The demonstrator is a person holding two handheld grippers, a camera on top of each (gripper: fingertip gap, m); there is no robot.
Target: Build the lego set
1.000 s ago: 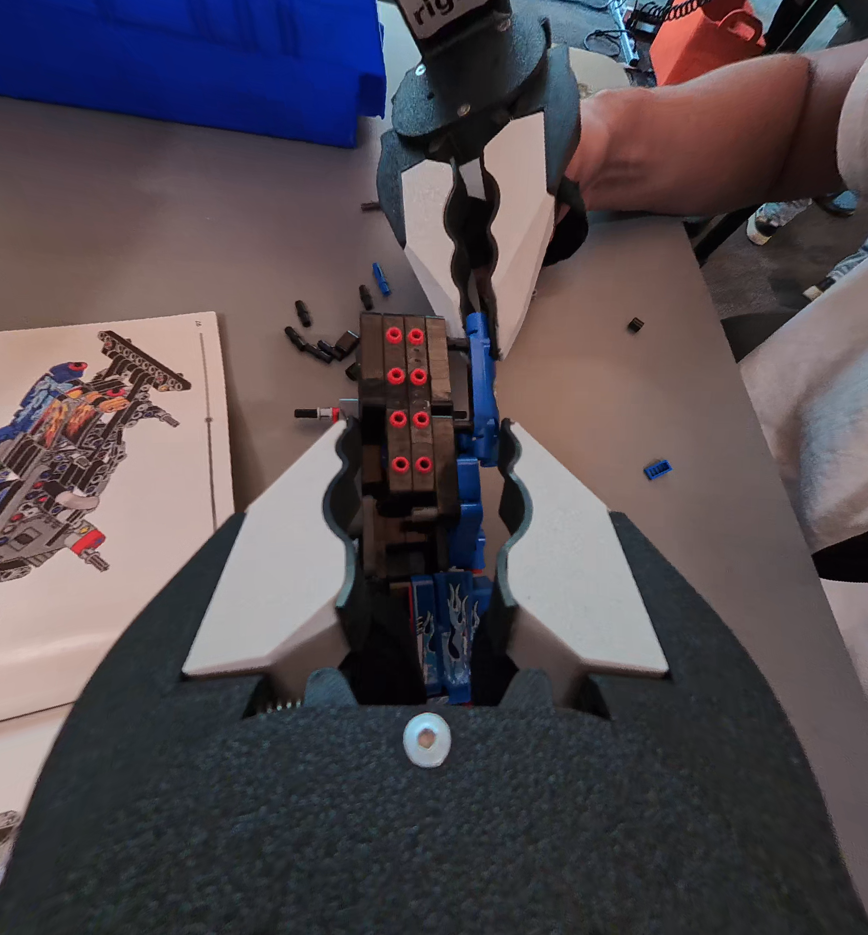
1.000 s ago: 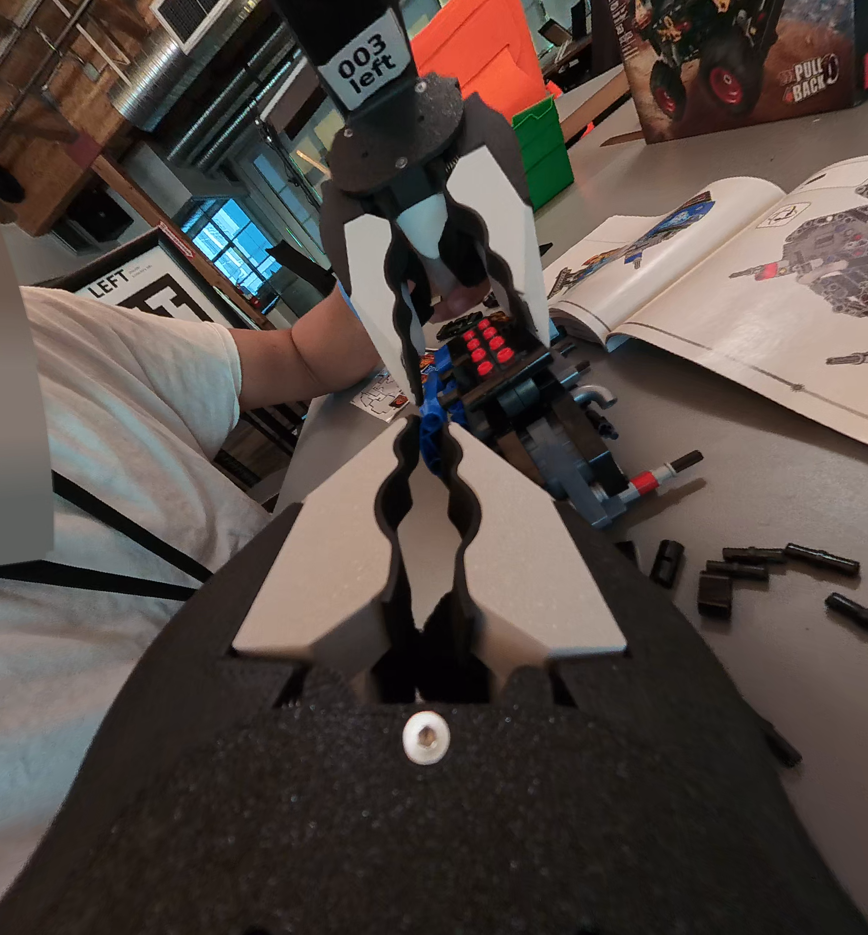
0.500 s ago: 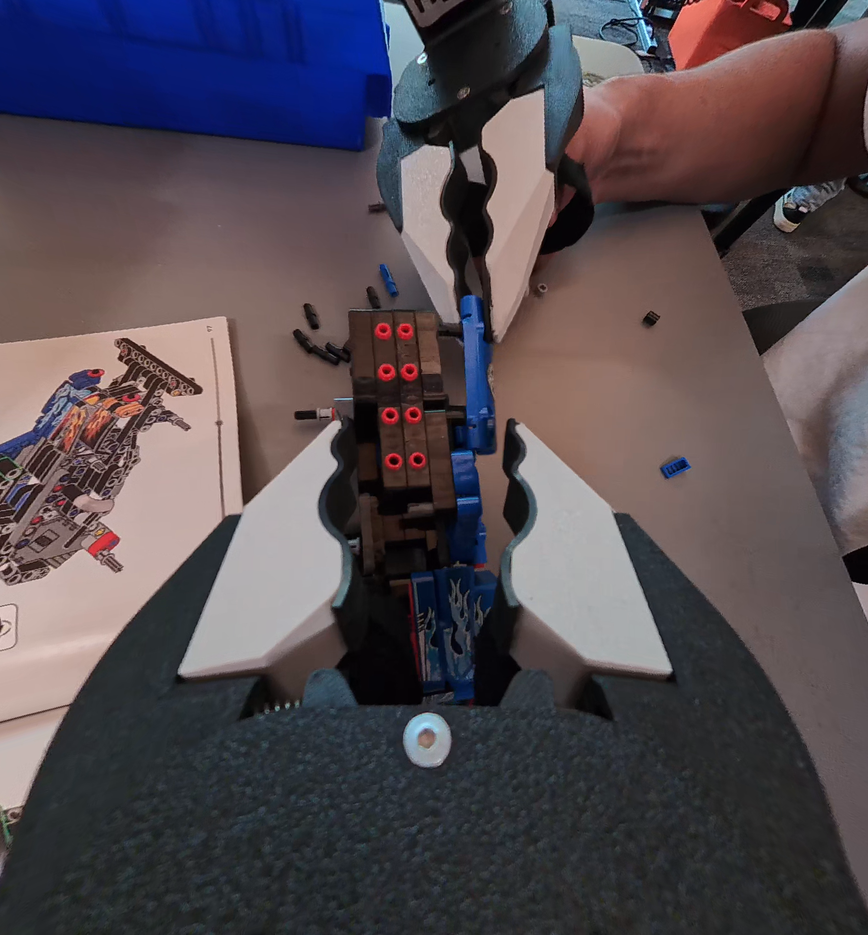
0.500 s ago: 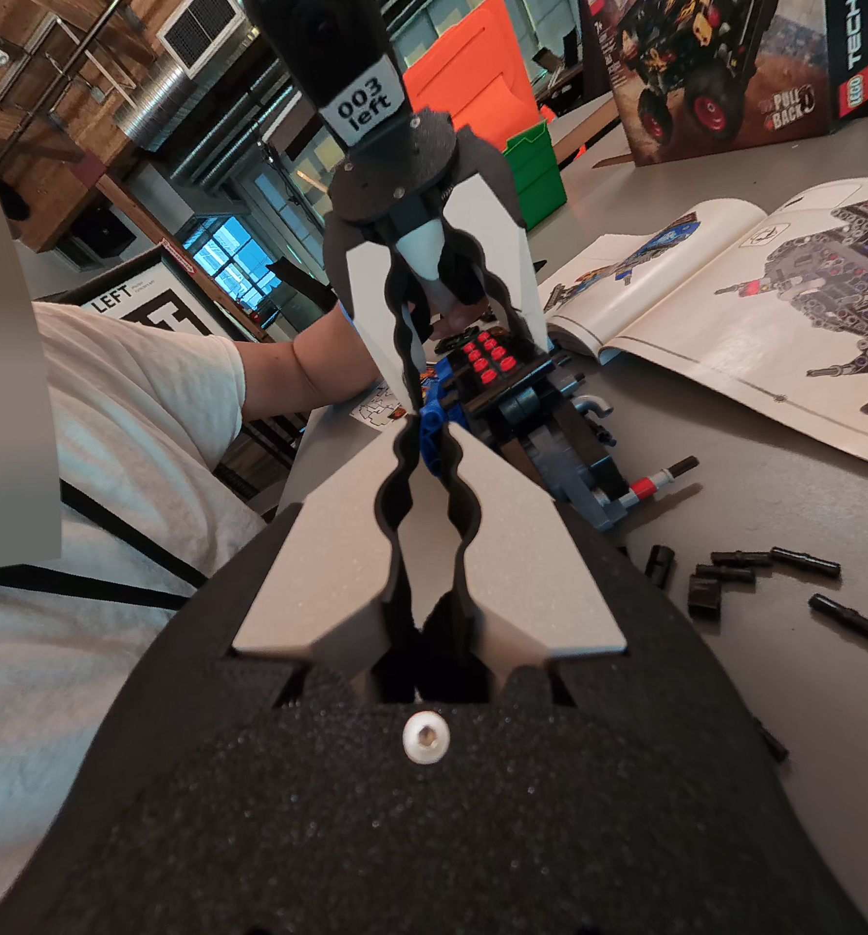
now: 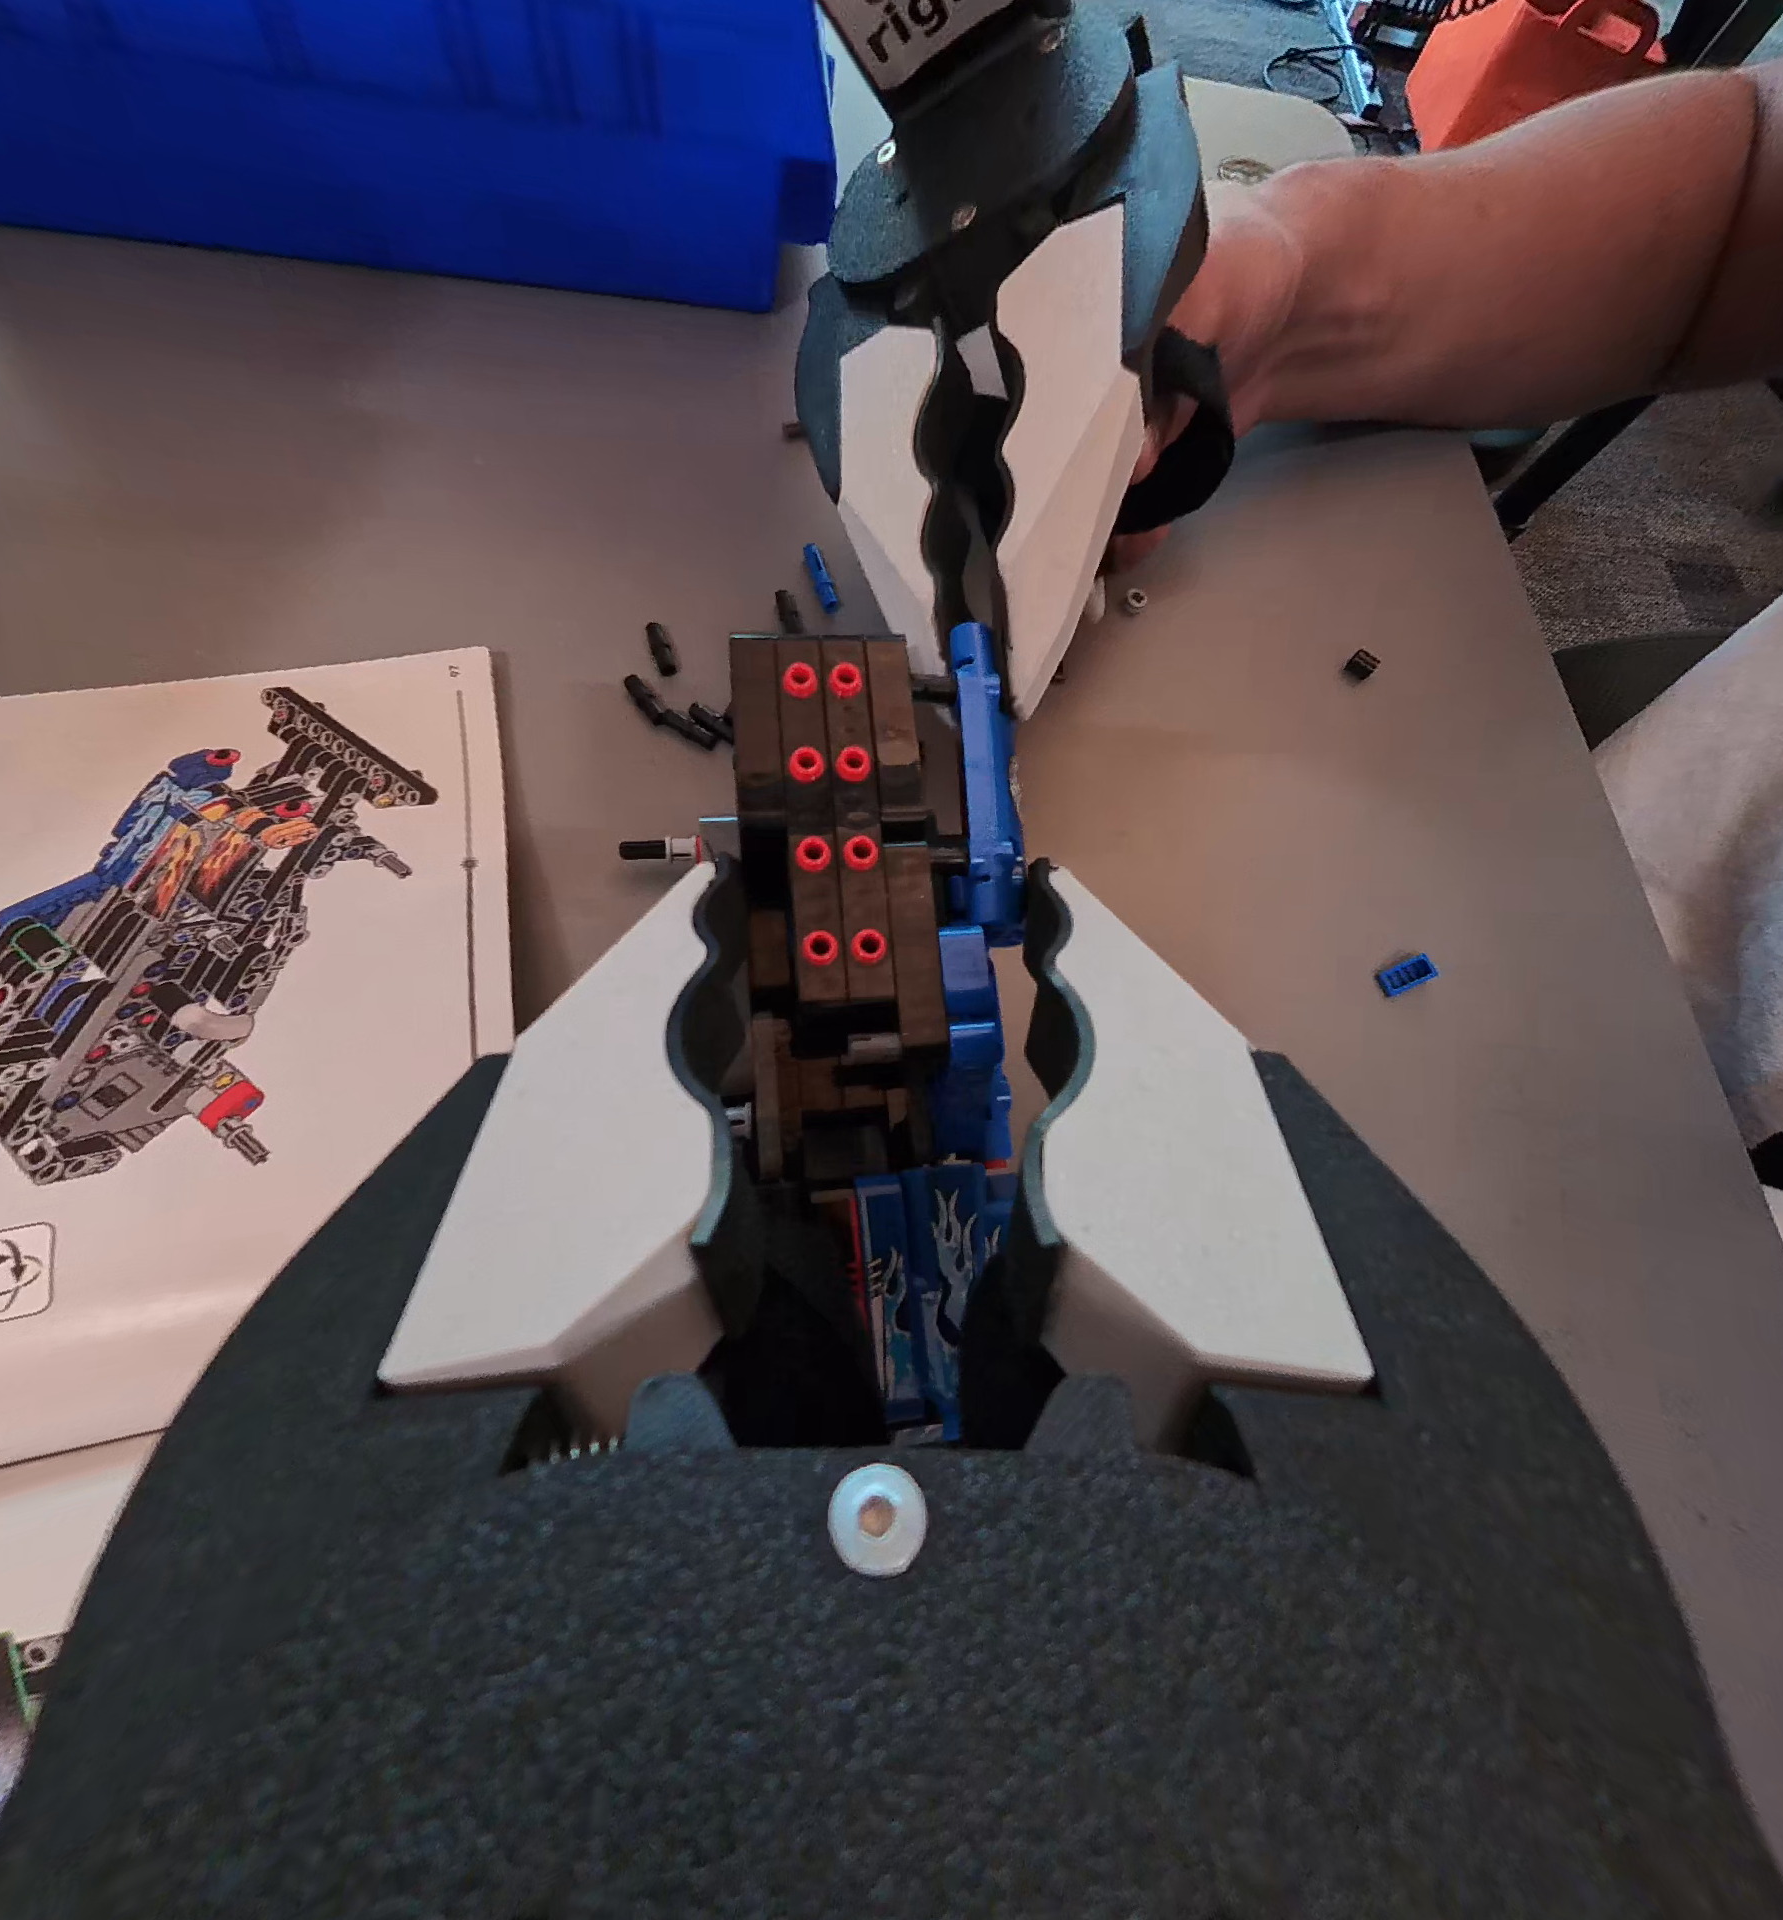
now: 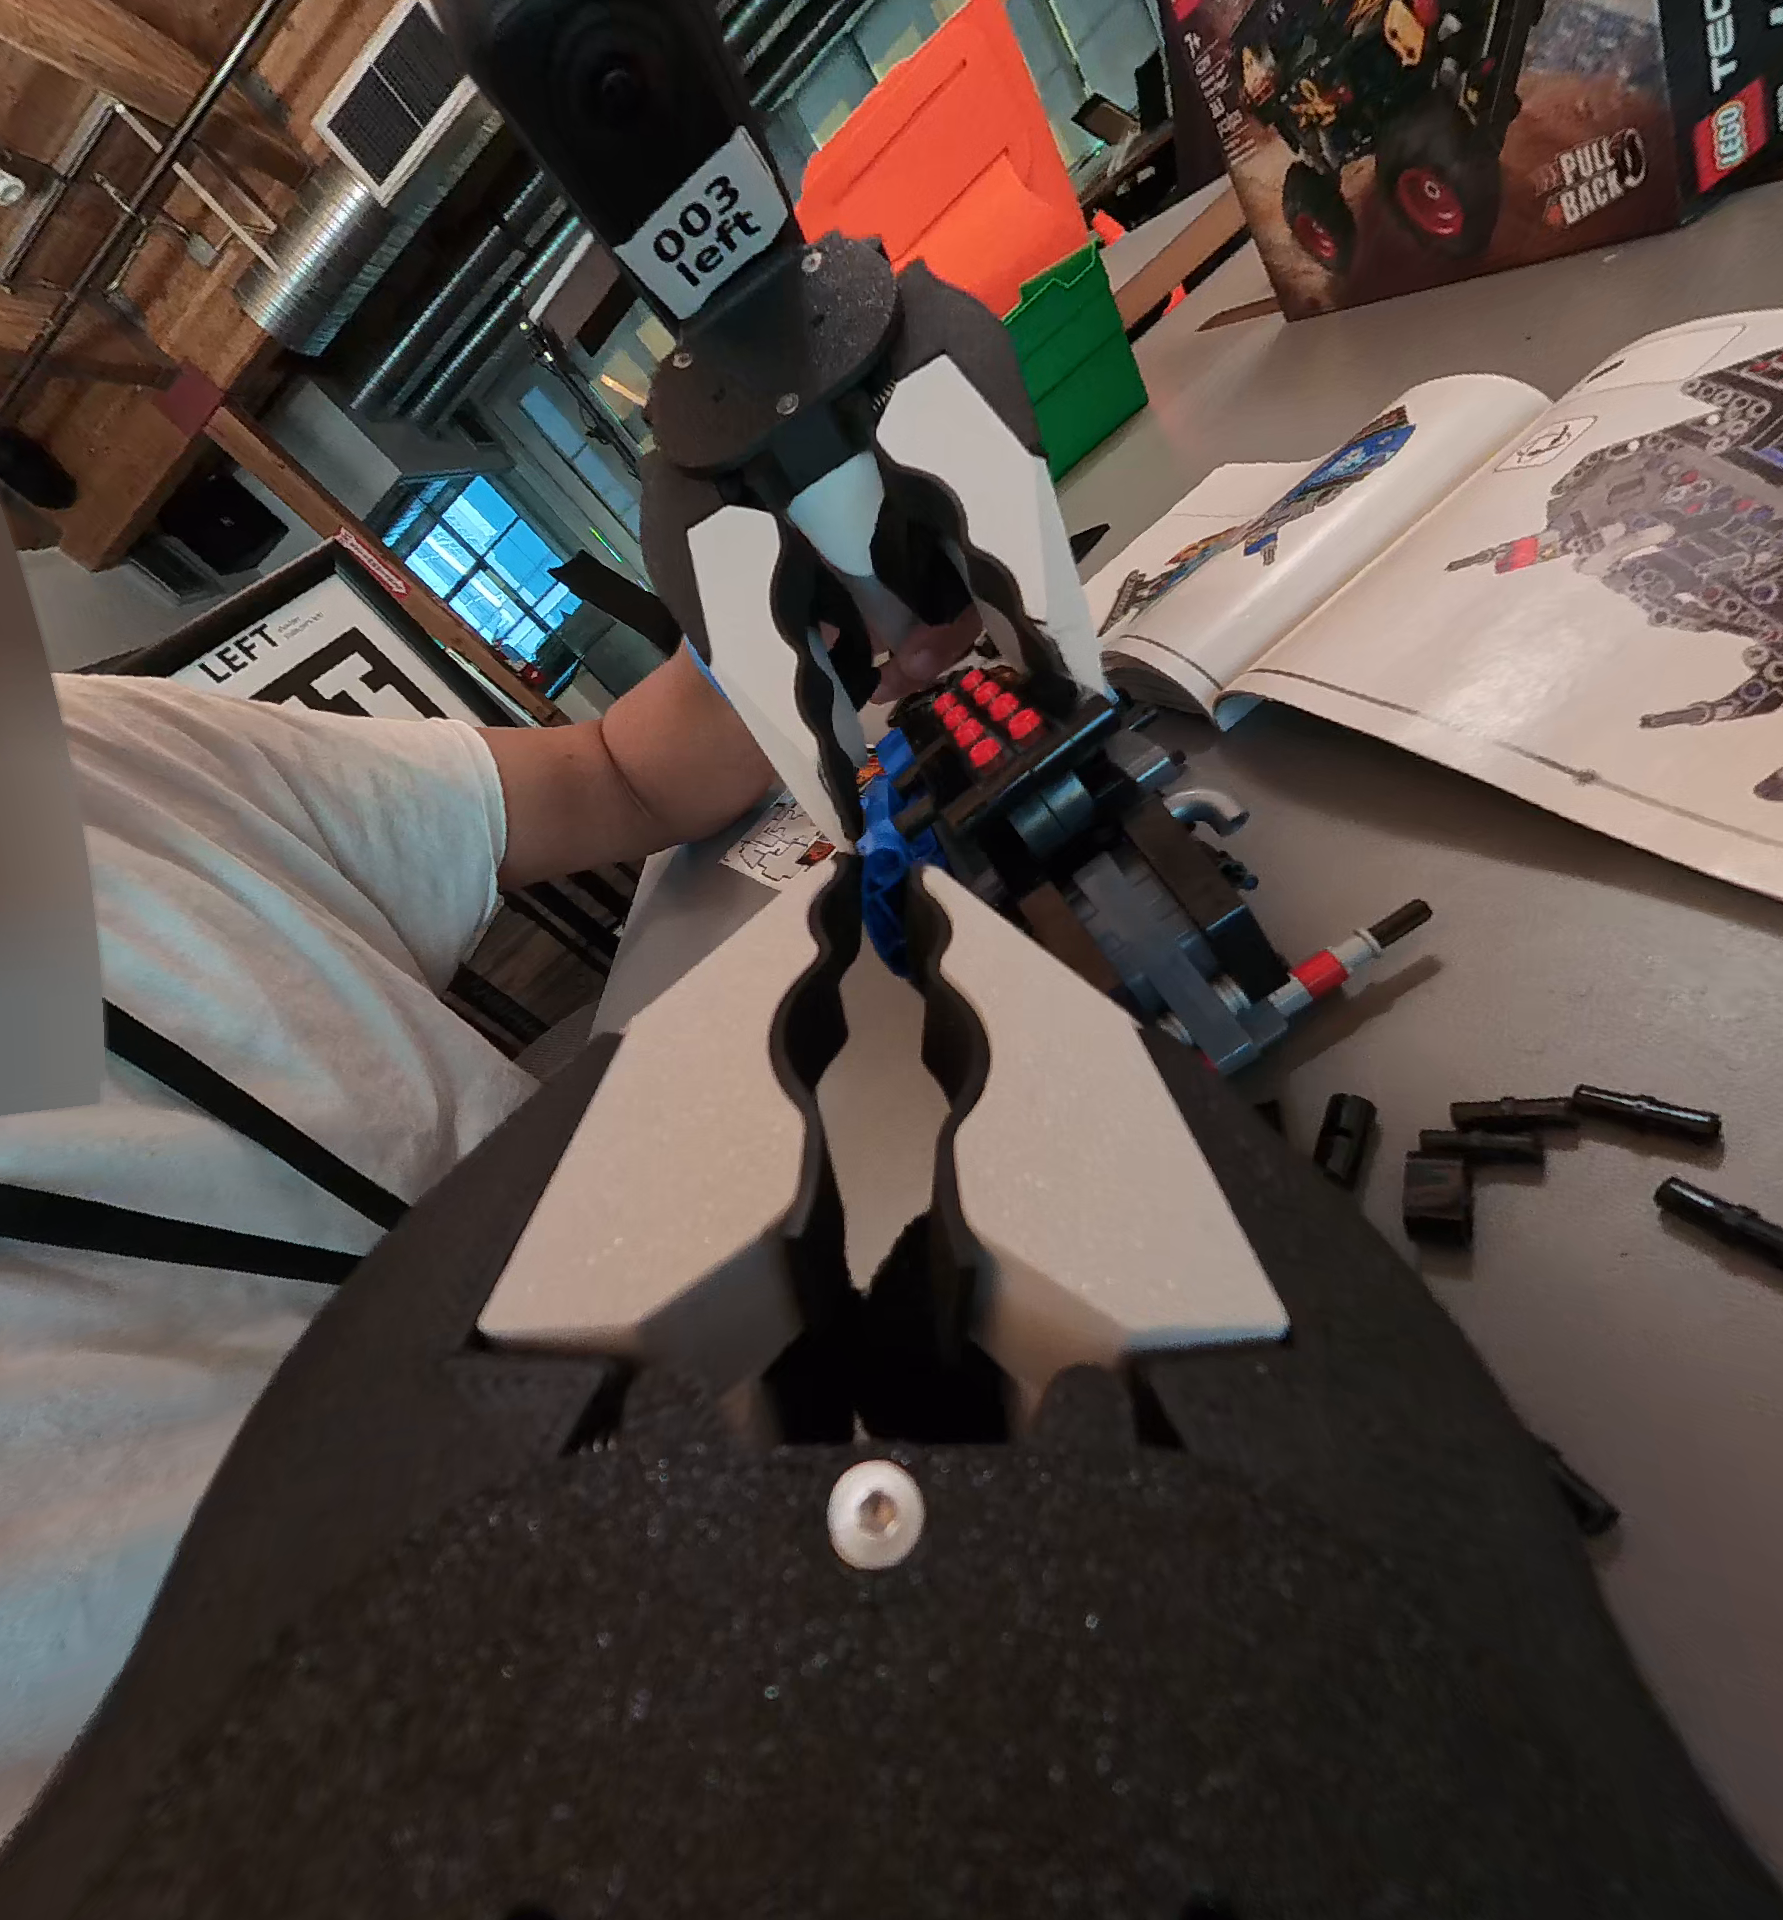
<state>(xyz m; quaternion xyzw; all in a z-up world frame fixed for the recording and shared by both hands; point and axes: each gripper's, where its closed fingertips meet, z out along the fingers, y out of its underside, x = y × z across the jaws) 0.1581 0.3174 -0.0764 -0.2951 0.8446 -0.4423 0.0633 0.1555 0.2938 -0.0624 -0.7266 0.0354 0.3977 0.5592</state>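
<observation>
Grey table [image 5: 243, 447] is carrying the whole job, with a wood-and-duct workshop ceiling showing behind in the right wrist view.

Lego model [image 5: 845, 831], black with red pins on top and blue down one side, is sitting on the table between the fingers of the left gripper [image 5: 871, 883]. Left gripper is clamping on the model's body, fingers spread to its width, flame-printed blue panels sitting deep between them.

Right gripper [image 6: 882, 883] is coming in from the opposite end, fingers nearly together and pinching the blue side piece [image 5: 986, 769] at the model's far end. Right wrist view is showing the blue piece [image 6: 887, 904] wedged between the fingertips. Can't tell whether it's fully seated on the model.

Red-and-white axle [image 6: 1334, 961] is sticking out of the model's grey end, pointing toward the instruction booklet [image 6: 1489, 644].

Loose black pins [image 6: 1552, 1143] are lying just beside the model. A small blue piece [image 5: 1406, 975] and a tiny black piece [image 5: 1362, 665] are lying well apart on the other side.

Booklet is lying open on the table. Blue bin [image 5: 347, 125] is standing at the far edge, set box [image 6: 1489, 135] and green bin [image 6: 1069, 353] farther back.
</observation>
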